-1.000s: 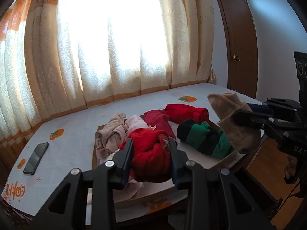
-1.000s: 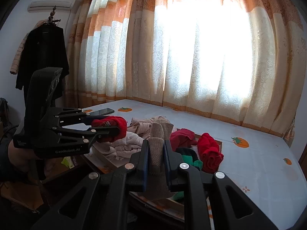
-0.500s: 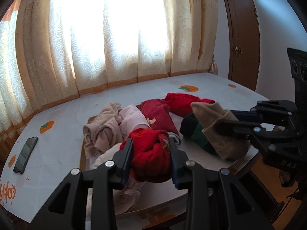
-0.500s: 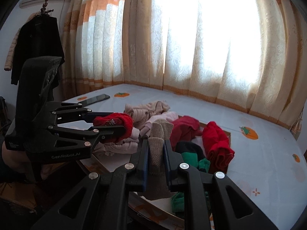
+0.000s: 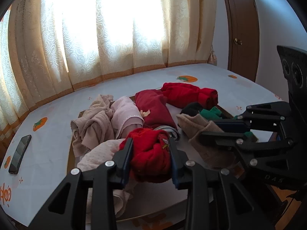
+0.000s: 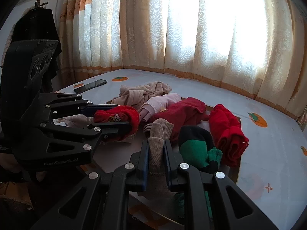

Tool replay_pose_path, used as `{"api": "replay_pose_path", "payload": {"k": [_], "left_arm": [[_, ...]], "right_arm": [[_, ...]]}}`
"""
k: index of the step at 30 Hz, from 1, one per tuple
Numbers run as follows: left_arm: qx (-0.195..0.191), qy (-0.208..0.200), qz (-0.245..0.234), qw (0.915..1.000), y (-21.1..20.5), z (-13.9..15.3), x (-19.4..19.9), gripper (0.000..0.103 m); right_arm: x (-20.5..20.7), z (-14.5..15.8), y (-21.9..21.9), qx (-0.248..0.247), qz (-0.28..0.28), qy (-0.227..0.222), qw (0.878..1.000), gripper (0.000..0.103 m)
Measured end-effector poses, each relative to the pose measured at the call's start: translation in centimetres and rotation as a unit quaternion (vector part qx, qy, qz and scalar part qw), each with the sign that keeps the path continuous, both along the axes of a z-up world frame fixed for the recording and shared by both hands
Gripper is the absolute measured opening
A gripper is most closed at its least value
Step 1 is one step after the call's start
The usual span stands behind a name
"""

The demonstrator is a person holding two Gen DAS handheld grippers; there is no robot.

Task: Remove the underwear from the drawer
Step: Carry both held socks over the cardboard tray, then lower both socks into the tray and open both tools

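My left gripper (image 5: 150,143) is shut on a bright red piece of underwear (image 5: 151,157), held over the near end of a shallow wooden drawer (image 5: 69,161) lying on a bed. My right gripper (image 6: 156,143) is shut on a beige knitted piece (image 6: 159,132), held just above the drawer beside the left gripper (image 6: 113,118). In the left wrist view the right gripper (image 5: 213,129) comes in from the right with the beige piece (image 5: 203,132). The drawer holds beige, pink, dark red, bright red (image 6: 228,134) and black-green (image 6: 197,145) garments.
The bed has a white sheet with orange prints (image 5: 187,79). A black phone (image 5: 20,154) lies on the sheet left of the drawer. Curtains (image 5: 107,28) cover the window behind. A brown door (image 5: 239,28) stands at the right. Dark coats (image 6: 34,26) hang at the left.
Both grippers have moved forward and down toward the drawer with their garments still held. The beige piece has sunk from above the drawer to just over its contents.
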State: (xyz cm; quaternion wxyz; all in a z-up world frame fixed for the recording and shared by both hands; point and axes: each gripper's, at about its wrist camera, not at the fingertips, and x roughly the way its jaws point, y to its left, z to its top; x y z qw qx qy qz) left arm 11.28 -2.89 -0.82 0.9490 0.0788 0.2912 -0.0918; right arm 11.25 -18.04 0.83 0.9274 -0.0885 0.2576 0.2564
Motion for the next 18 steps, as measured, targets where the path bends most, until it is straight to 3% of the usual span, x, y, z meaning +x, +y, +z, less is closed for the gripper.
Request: {"api": "replay_pose_path", "payload": {"k": [4, 8, 18], "left_arm": [[0.007, 0.006, -0.002, 1.0, -0.4, -0.5, 0.3, 0.035], [0.011, 0.006, -0.002, 0.9999, -0.7, -0.8, 0.4, 0.046], [0.022, 0.011, -0.011, 0.9996, -1.4, -1.1, 0.4, 0.055]], "right_arm": [[0.4, -0.5, 0.4, -0.01, 0.002, 0.01, 1.0, 0.016], [0.6, -1.0, 0.4, -0.013, 0.002, 0.021, 1.0, 0.016], [0.7, -1.5, 0.2, -0.01, -0.005, 0.03, 0.999, 0.018]]}}
